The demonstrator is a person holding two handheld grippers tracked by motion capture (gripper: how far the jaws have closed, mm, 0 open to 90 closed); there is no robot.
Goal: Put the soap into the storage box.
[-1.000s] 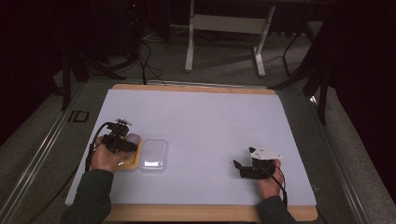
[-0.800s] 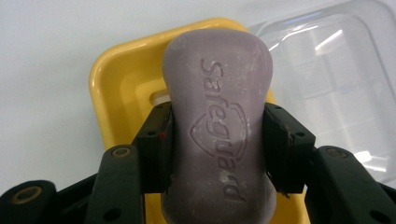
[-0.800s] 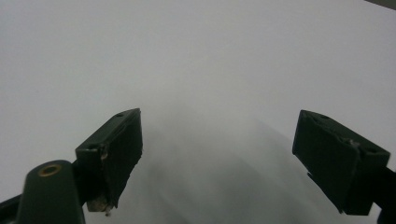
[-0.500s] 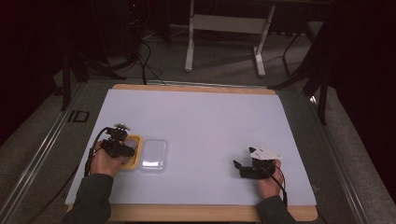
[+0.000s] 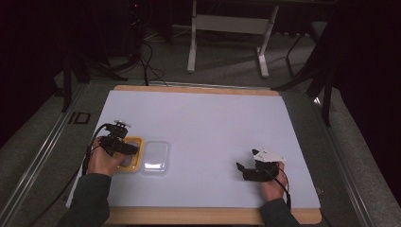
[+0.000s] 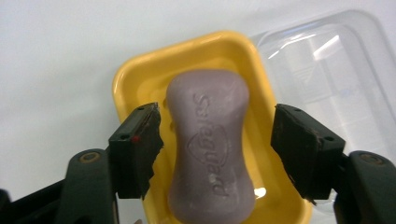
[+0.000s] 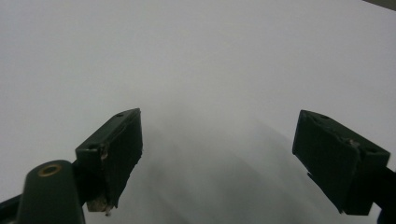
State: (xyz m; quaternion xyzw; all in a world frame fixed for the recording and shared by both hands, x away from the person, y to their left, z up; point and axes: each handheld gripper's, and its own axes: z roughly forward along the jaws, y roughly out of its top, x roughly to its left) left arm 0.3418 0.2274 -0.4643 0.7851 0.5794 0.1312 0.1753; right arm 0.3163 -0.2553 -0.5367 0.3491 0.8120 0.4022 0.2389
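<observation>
- Since the earlier frames the left gripper (image 5: 124, 147) has shifted slightly down and toward the person over the yellow soap dish (image 5: 134, 163); a second ago it sat a bit farther up the table. Right gripper (image 5: 247, 171) has stayed put.
- Soap bar (image 6: 210, 144): pale purple, waisted shape, embossed brand lettering facing up. Lies lengthwise in the yellow soap dish (image 6: 135, 88), roughly centred; near end runs out of the bottom of the left gripper view.
- Left gripper (image 6: 217, 144): jaws wide apart, one on each side of the bar, a clear gap to the soap on both sides. Holding nothing. Left-hand jaw pad looks chipped along its inner edge.
- Dish sits at the near left of the white mat (image 5: 213, 123), under the left gripper in the high view.
- Clear plastic lid (image 6: 336, 70): lying flat on the mat just beside the dish, on its right side, edges touching or nearly so; can't tell which. Same lid (image 5: 155, 156) in the high view, between the dish and the table middle.
- Right gripper (image 7: 217, 158): jaws spread wide, nothing between them, only bare white mat (image 7: 210, 56) below. Held low at the near right of the table, well apart from dish and lid, jaws pointing left.
- Left hand (image 5: 105, 160) and right hand (image 5: 270, 182) each grip their tool; dark sleeves come in from the bottom edge.
- Mat lies on a wooden table (image 5: 198, 88), wood showing at the far and near edges.
</observation>
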